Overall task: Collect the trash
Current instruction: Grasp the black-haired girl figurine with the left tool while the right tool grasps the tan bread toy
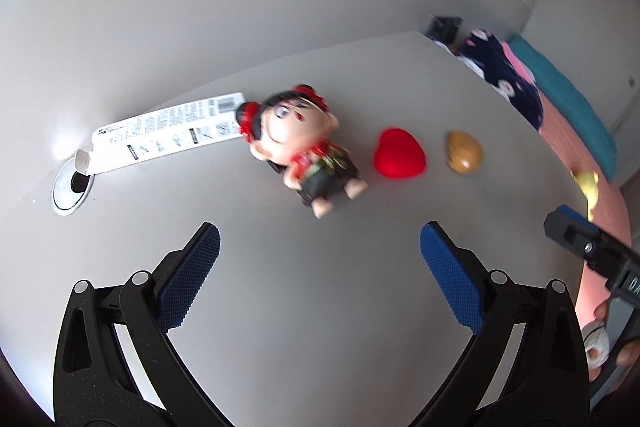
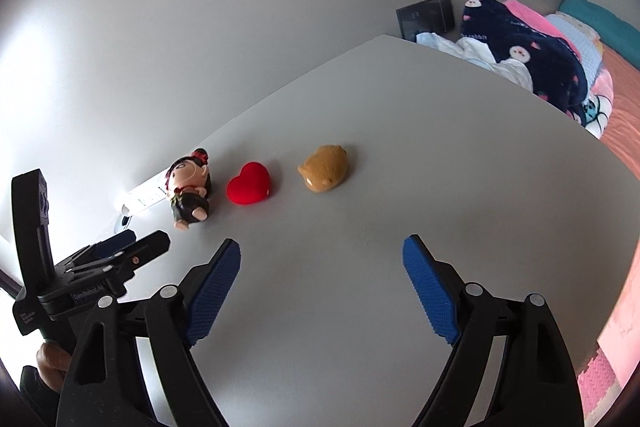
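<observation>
Left gripper (image 2: pixel 132 247) body reads "GenRobot.AI"; blanket (image 2: pixel 520 43) "rabbit".

Black tongs (image 1: pixel 320 243), blue dimpled pads (image 2: pixel 214 291), silver pivot rivets, white lettering on the body.

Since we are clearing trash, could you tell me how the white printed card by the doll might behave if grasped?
The white printed card looks thin and flat, so it is probably light and may bend. It lies flush on the table, so getting an edge could be awkward. One end overhangs the round cable port, perhaps offering purchase.
</observation>
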